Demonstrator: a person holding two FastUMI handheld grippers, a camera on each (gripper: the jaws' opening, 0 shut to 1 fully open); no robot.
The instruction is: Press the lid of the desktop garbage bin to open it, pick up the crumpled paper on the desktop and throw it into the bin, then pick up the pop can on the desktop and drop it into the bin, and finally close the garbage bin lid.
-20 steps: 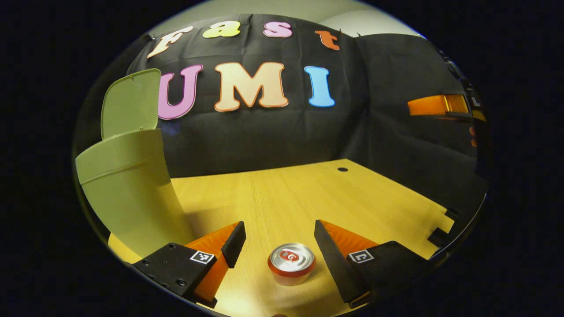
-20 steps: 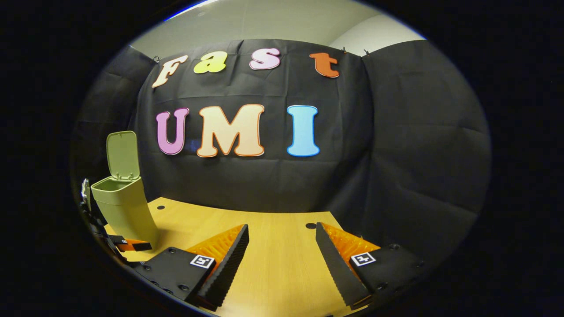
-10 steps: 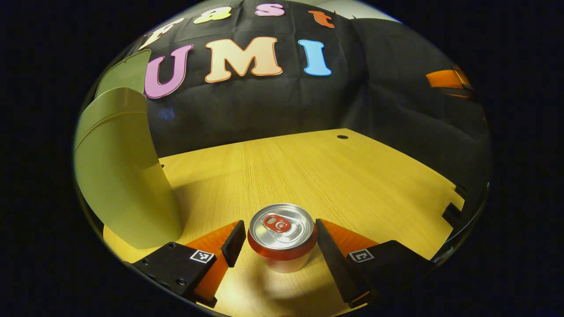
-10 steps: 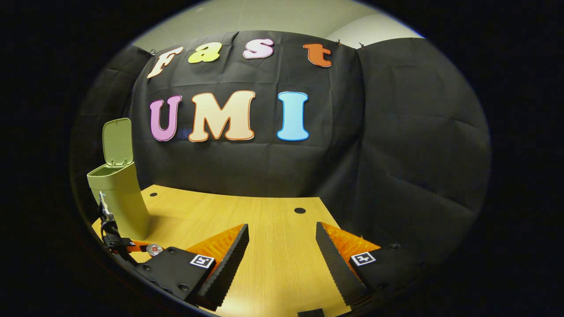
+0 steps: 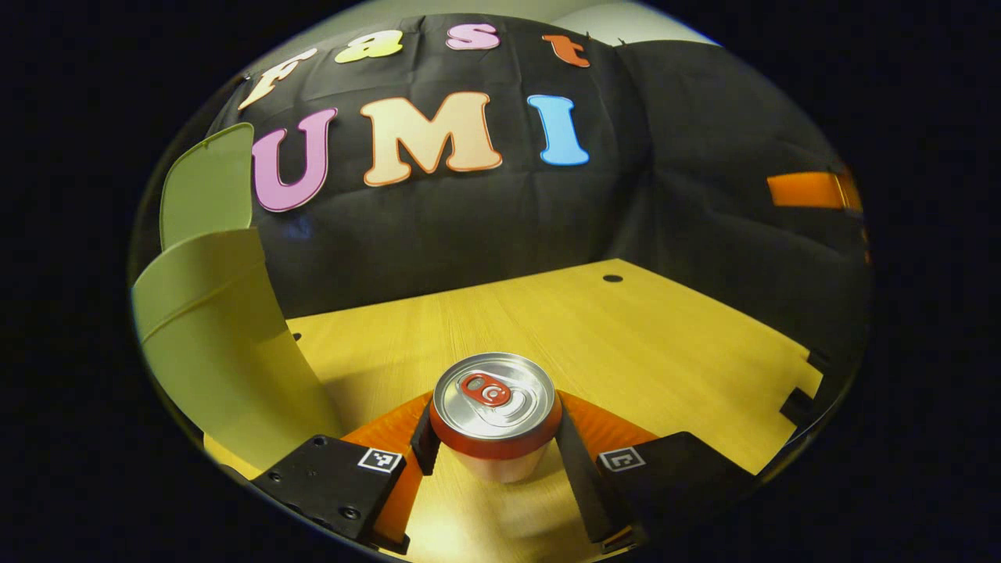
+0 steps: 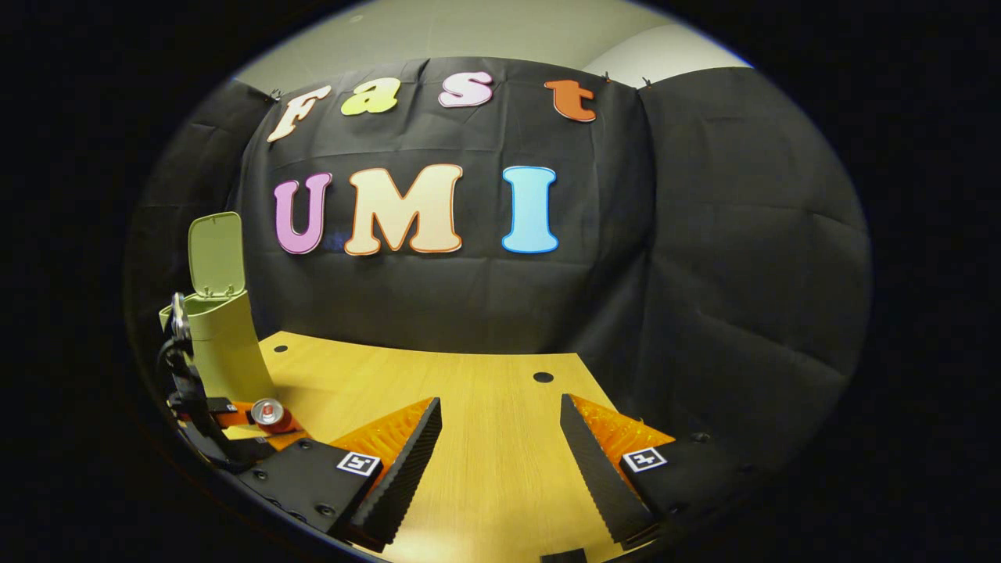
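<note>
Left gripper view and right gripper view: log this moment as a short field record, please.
bin: lid up, body left of can
can: upright on table, between left gripper jaws
left gripper: jaws shut on can's sides
right gripper: jaws open, holding nothing, above table
paper: none on table
stage: can grasped, not yet in bin
</note>
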